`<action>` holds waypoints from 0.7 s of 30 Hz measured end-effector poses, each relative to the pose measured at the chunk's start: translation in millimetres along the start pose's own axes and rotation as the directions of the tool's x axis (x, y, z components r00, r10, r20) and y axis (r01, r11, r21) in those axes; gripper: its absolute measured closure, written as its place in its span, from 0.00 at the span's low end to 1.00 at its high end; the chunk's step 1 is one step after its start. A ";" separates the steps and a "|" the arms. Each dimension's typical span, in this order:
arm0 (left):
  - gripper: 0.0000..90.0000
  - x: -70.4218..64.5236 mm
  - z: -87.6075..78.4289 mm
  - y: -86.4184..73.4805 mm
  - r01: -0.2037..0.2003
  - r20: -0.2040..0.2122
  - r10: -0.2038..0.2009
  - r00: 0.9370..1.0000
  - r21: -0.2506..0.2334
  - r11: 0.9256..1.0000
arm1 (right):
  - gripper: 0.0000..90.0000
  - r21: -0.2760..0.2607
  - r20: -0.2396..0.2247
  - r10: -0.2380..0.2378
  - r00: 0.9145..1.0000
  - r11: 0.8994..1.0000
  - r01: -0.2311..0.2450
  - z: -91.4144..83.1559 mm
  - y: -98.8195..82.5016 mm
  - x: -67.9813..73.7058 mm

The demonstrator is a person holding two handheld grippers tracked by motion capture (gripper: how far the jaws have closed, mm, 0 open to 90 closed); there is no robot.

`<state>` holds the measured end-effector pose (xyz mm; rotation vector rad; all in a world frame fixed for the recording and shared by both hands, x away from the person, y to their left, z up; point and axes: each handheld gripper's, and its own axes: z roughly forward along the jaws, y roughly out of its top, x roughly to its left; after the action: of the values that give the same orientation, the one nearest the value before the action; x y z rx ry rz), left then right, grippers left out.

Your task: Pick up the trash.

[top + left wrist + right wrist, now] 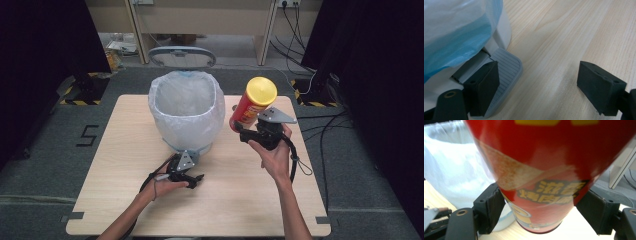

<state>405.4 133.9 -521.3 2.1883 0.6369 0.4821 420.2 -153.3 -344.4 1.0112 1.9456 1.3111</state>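
A red snack can (252, 102) with a yellow lid is held tilted above the table, just right of the bin. My right gripper (240, 127) is shut on its lower part; in the right gripper view both jaws press the can (544, 170) near its base. The pedal bin (186, 107), lined with a white bag, stands mid-table with its lid (182, 56) raised behind. My left gripper (197, 169) rests low at the bin's front, open, its left jaw over the grey ribbed pedal (506, 67) and nothing between the jaws.
The light wooden table (125, 165) has bare surface in front and on both sides of the bin. Dark curtains flank the table. Cables (320, 125) trail off the right edge onto the grey floor.
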 end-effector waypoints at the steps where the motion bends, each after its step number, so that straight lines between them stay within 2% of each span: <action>1: 0.19 -0.2 0.3 -0.1 0.003 -0.001 -0.003 1.000 -0.003 1.000 | 0.27 -0.003 -0.001 -0.002 1.000 1.000 0.002 -1.3 3.6 0.3; 11: 0.19 -0.2 0.2 0.0 0.003 -0.001 -0.003 1.000 -0.004 1.000 | 0.27 -0.041 -0.024 -0.037 0.999 0.999 0.036 -0.5 38.2 7.8; 19: 0.19 0.0 0.0 0.1 0.002 0.000 -0.002 1.000 0.000 1.000 | 0.27 -0.042 -0.057 -0.052 0.997 0.998 0.050 14.2 58.6 17.7; 21: 0.19 -0.1 0.1 0.1 0.003 0.000 -0.003 1.000 0.000 1.000 | 0.27 -0.043 -0.050 -0.060 0.997 0.997 0.058 18.0 61.8 20.8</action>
<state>405.4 133.7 -521.3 2.1867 0.6397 0.4814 439.7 -112.7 -293.8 0.9019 1.9624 1.3510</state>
